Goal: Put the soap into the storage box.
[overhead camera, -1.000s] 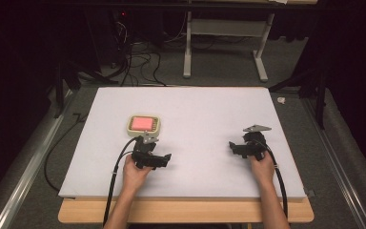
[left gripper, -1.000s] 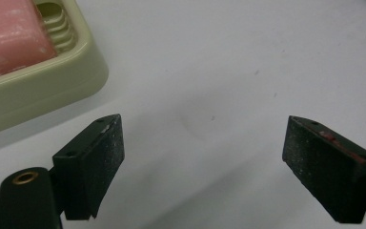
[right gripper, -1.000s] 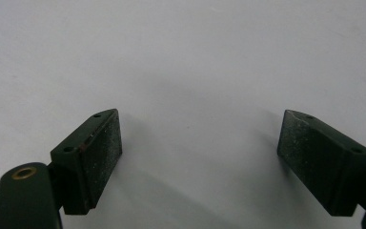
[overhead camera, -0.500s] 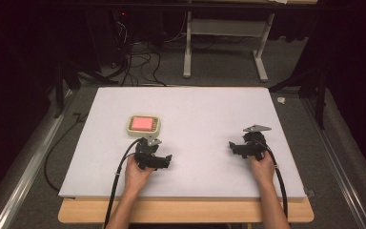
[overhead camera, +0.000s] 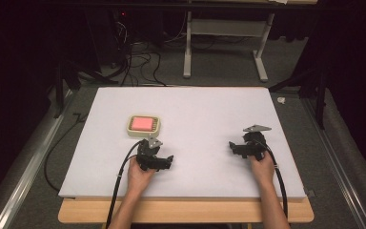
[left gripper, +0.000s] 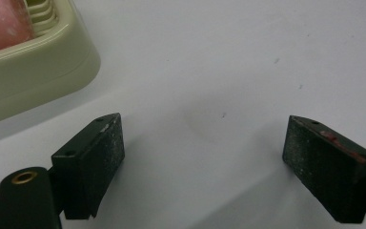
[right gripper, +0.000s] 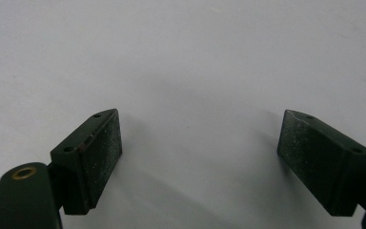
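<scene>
A cream soap dish [overhead camera: 144,125] holding a pink bar of soap [overhead camera: 142,123] sits on the white board, left of centre. My left gripper [overhead camera: 151,145] rests just in front of it, open, with nothing between its jaws. In the left gripper view the dish [left gripper: 38,71] fills the upper left corner, the pink soap [left gripper: 0,26] lies in it, and the left gripper [left gripper: 205,157] stands wide apart over bare board. My right gripper [overhead camera: 248,141] lies on the board at the right, open and holding nothing; the right gripper [right gripper: 200,157] faces plain white surface.
The white board [overhead camera: 209,109] lies on a wooden table [overhead camera: 186,212] whose front edge shows below it. Cables trail from both grippers toward the person's forearms. Dark floor, cables and a grey desk frame [overhead camera: 224,43] lie beyond the far edge.
The left hand and its gripper have shifted slightly; the right gripper has stayed where it was. The soap dish has not moved.
</scene>
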